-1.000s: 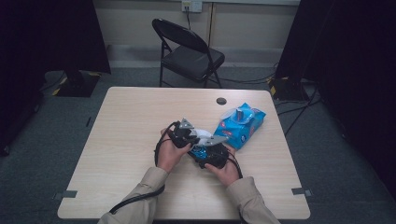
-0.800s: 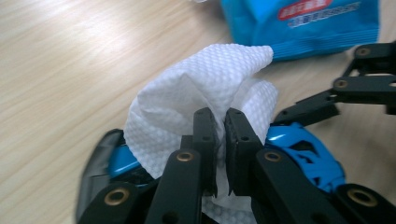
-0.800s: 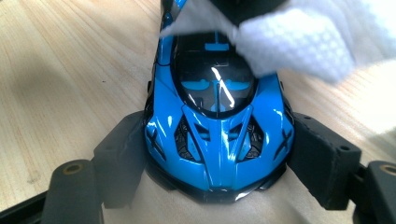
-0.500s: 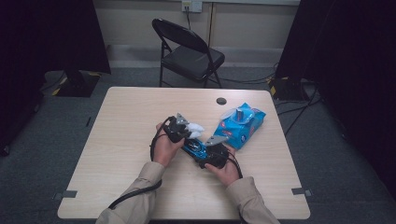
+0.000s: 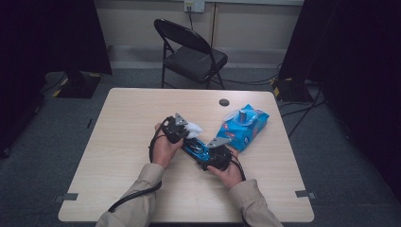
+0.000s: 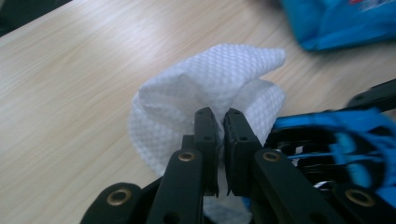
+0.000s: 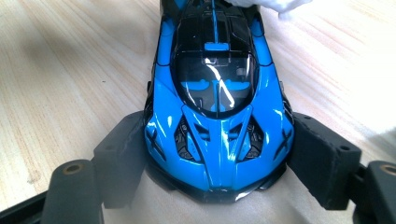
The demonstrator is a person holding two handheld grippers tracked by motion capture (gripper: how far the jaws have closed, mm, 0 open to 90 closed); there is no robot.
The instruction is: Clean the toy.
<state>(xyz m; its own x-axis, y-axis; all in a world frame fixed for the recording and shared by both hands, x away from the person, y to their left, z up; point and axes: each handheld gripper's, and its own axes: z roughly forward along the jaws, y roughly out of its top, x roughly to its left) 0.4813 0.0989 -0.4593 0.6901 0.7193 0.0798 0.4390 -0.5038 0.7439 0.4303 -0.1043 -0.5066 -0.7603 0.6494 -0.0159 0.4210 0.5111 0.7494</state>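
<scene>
A blue and black toy car (image 7: 217, 93) sits nose-first between my right gripper's (image 7: 219, 140) two pads, which press on its front sides. From above, the car (image 5: 196, 147) lies at the table's middle with the right gripper (image 5: 204, 153) behind its near end. My left gripper (image 6: 221, 116) is shut on a crumpled white wipe (image 6: 210, 74), held just beside the car (image 6: 327, 140). In the high view the left gripper (image 5: 182, 128) and its wipe (image 5: 193, 127) are at the car's far end.
A blue pack of wipes (image 5: 243, 127) lies to the right of the car, its flap open. A small black disc (image 5: 224, 102) rests near the far edge of the wooden table (image 5: 132, 113). A folding chair (image 5: 194, 52) stands behind the table.
My left gripper has shifted a little to the left with the wipe in it. The right gripper and the car have stayed where they were.
</scene>
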